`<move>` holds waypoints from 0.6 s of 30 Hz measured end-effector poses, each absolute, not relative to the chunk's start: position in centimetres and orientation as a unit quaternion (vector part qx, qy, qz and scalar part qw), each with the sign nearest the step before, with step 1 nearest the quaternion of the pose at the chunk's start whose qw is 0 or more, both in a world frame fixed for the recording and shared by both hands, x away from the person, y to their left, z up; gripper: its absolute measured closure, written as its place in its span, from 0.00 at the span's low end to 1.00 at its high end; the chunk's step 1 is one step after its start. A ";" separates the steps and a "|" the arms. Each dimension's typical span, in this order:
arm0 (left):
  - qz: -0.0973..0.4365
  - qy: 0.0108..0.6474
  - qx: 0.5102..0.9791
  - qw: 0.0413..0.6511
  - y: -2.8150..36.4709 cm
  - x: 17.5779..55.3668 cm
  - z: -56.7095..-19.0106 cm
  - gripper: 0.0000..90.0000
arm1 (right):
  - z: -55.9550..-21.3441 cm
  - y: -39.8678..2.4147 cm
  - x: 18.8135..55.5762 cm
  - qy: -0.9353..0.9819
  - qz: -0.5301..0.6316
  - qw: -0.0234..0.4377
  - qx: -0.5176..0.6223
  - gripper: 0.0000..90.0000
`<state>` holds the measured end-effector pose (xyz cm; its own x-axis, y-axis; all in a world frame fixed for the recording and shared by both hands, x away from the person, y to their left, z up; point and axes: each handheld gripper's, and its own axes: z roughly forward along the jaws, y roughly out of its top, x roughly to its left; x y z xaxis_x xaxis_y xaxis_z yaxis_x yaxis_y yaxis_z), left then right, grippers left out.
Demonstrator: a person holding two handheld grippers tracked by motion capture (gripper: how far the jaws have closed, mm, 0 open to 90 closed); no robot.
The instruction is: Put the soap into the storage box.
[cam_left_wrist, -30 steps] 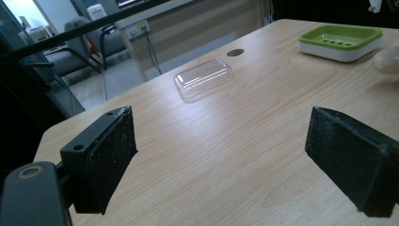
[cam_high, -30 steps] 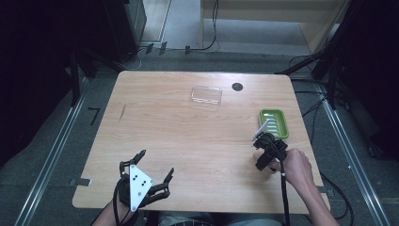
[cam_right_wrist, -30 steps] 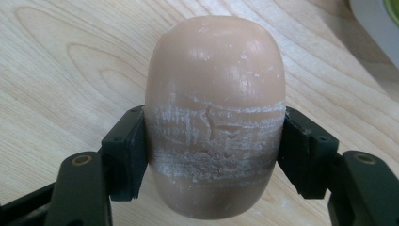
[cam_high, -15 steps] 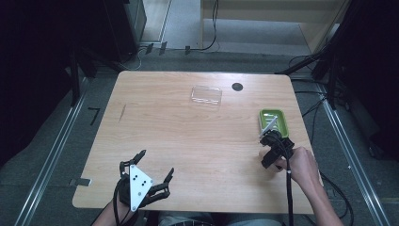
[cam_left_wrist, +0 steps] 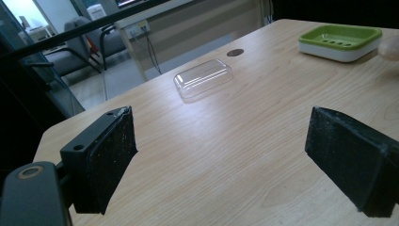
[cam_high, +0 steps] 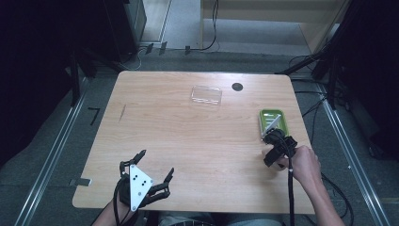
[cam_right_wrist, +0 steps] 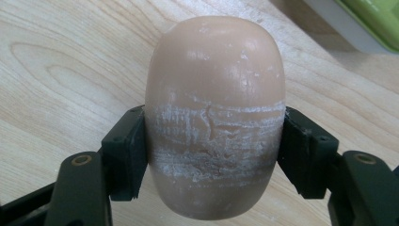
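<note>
Left tool [cam_high: 151,173], at the desk's [cam_high: 188,136] near edge, stands open and empty. Right tool [cam_right_wrist: 214,155] clamps a soap bar [cam_right_wrist: 214,117] across its scuffed waist, just short of the green soap dish [cam_high: 272,120]; soap likely firm, smooth, slippery, light. Beyond the dish, a clear lid [cam_high: 206,94].

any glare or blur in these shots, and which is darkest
High view: darkest, black surroundings, table evenly lit and sharp. Left gripper view: window glare on the clear lid and the wood near it. Right gripper view: soft shine on top of the soap, green dish at the corner blurred.
</note>
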<state>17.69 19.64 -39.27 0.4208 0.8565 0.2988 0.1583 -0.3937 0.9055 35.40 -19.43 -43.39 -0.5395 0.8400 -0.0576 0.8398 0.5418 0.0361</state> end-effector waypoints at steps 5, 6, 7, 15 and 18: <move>0.409 0.348 0.729 0.425 19.6 17.7 -39.3 0.11 | -43.0 -19.7 35.6 0.873 0.007 0.034 0.486 0.37; 0.409 0.349 0.728 0.425 19.6 17.7 -39.2 0.11 | -42.9 -19.8 35.6 0.872 0.008 0.036 0.487 0.37; 0.409 0.349 0.728 0.425 19.6 17.7 -39.2 0.11 | -42.9 -19.8 35.6 0.872 0.008 0.036 0.487 0.37; 0.407 0.350 0.727 0.427 19.6 17.8 -39.3 0.11 | -42.4 -20.8 36.1 0.865 0.011 0.036 0.501 0.37; 0.407 0.349 0.729 0.426 19.6 17.8 -39.3 0.11 | -42.4 -21.1 36.3 0.862 0.008 0.033 0.506 0.37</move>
<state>17.82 19.58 -39.27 0.4244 0.8556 0.2963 0.1613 -0.3935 0.9051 36.28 -21.06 -42.36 -0.4848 0.8732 -0.0489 0.8721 0.4869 0.0480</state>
